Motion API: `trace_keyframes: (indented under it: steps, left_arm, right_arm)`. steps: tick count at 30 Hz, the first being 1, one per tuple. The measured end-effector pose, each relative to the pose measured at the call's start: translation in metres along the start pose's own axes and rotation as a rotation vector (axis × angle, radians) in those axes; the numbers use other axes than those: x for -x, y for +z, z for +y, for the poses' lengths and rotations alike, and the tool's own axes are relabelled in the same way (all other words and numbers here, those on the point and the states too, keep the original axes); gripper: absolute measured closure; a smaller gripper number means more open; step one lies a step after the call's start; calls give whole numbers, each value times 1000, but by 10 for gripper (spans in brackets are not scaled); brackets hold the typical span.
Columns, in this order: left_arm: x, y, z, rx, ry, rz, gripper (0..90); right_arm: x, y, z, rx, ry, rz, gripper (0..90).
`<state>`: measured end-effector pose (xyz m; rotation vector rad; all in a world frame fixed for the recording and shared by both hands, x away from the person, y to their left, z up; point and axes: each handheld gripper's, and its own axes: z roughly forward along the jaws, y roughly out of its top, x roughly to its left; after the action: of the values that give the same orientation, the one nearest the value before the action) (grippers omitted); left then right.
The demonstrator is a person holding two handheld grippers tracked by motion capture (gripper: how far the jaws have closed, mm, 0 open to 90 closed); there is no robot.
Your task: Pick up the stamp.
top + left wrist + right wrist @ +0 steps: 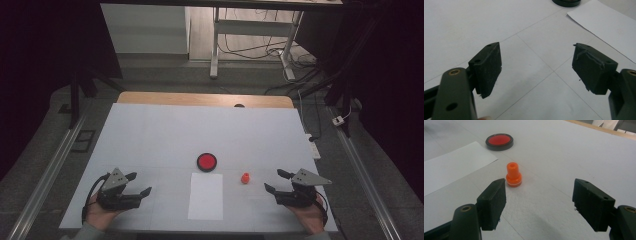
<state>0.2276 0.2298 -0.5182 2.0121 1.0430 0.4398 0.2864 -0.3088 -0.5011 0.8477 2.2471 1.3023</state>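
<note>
A small orange stamp (245, 178) (513, 174) stands upright on the white table, right of a blank white sheet of paper (206, 196) (451, 167) (609, 25). Behind the sheet lies a round red ink pad in a black case (206, 161) (499, 141). My right gripper (275, 181) (539, 202) rests open near the table's right front, with the stamp a short way beyond its left jaw. Near the left front, my left gripper (138, 183) (536, 67) is open over bare table, nothing between its jaws.
The white table top (165, 135) ends at a wooden strip (200, 99) at the back. Beyond it stand a desk frame (250, 35) and loose cables (300, 65) on the floor. Metal rails (45, 175) run along both sides.
</note>
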Motion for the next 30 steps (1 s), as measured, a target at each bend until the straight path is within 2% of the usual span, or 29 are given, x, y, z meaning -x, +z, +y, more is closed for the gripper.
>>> trace_keyframes:
  steps: [14,30]
  left_arm:
    - [0,0,0,6,12,6,240]
    - [0,0,0,9,18,4,240]
  right_arm:
    - [-2,3,0,-25,-5,-6,276]
    - [-3,2,3,-15,-3,3,286]
